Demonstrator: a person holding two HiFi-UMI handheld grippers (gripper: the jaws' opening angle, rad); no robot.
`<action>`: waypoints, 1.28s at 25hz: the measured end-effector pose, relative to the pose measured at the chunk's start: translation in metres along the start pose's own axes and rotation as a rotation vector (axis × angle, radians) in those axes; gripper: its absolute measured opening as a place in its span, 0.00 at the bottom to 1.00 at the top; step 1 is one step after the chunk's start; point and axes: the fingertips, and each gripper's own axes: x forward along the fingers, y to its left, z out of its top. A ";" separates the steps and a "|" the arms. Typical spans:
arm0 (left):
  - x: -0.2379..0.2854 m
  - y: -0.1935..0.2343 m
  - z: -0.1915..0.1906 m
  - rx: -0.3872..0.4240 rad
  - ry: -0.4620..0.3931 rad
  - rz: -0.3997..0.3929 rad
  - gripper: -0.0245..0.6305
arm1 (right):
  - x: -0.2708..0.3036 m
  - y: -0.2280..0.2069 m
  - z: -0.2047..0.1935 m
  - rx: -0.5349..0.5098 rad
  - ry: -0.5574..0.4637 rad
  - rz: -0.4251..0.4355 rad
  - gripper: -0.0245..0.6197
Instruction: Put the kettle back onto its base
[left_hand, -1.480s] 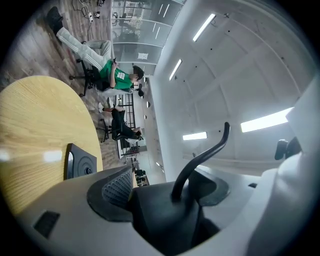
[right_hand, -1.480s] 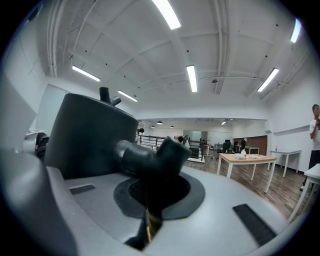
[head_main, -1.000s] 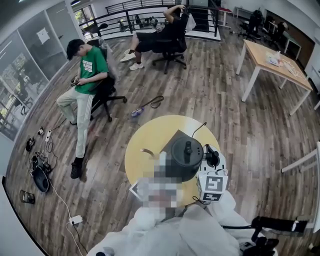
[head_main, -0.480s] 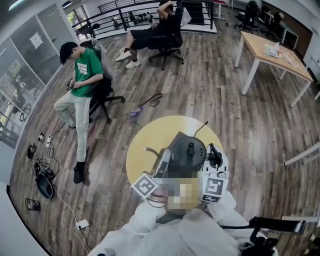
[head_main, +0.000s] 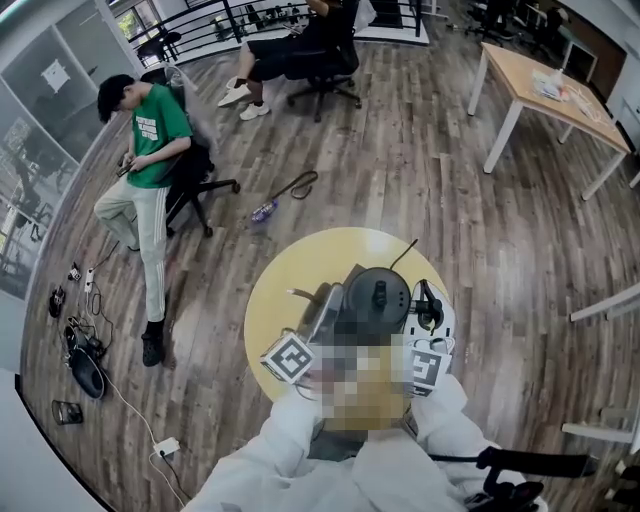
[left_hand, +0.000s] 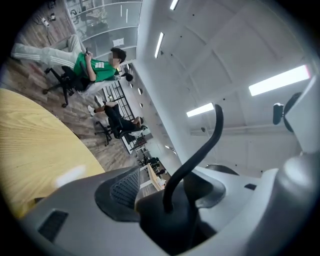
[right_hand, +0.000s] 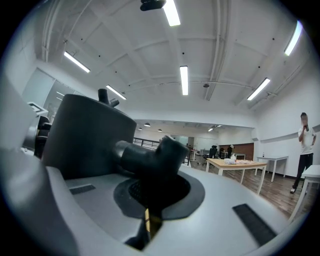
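Observation:
A black kettle (head_main: 377, 298) with a knobbed lid stands over a dark base (head_main: 352, 277) on the round yellow table (head_main: 290, 270); I cannot tell whether it is seated. My right gripper (head_main: 428, 318) is shut on the kettle's handle (right_hand: 150, 156), with the kettle body (right_hand: 82, 135) just left of it. My left gripper (head_main: 325, 308) reaches in along the kettle's left side. Its jaws are closing, with a black part of the base and its black cord (left_hand: 200, 150) between them (left_hand: 170, 200). The pads do not clearly press on it.
A person in a green shirt (head_main: 150, 130) sits on an office chair at the far left, another (head_main: 300, 40) sits farther back. A wooden desk (head_main: 545, 100) stands at the far right. Cables and a power strip (head_main: 160, 445) lie on the floor at left.
My left gripper has come forward from under me to the kettle's left side, and its jaws have narrowed. The right gripper and kettle have shifted slightly across the table.

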 end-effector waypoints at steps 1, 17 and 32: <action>0.004 0.008 -0.001 0.001 0.012 0.005 0.45 | 0.006 0.002 -0.007 0.000 0.002 -0.001 0.06; 0.045 0.113 -0.046 -0.134 0.162 0.028 0.43 | 0.060 0.019 -0.106 0.001 0.046 -0.020 0.06; 0.051 0.145 -0.056 -0.118 0.198 0.042 0.41 | 0.066 0.025 -0.150 -0.038 0.089 -0.046 0.06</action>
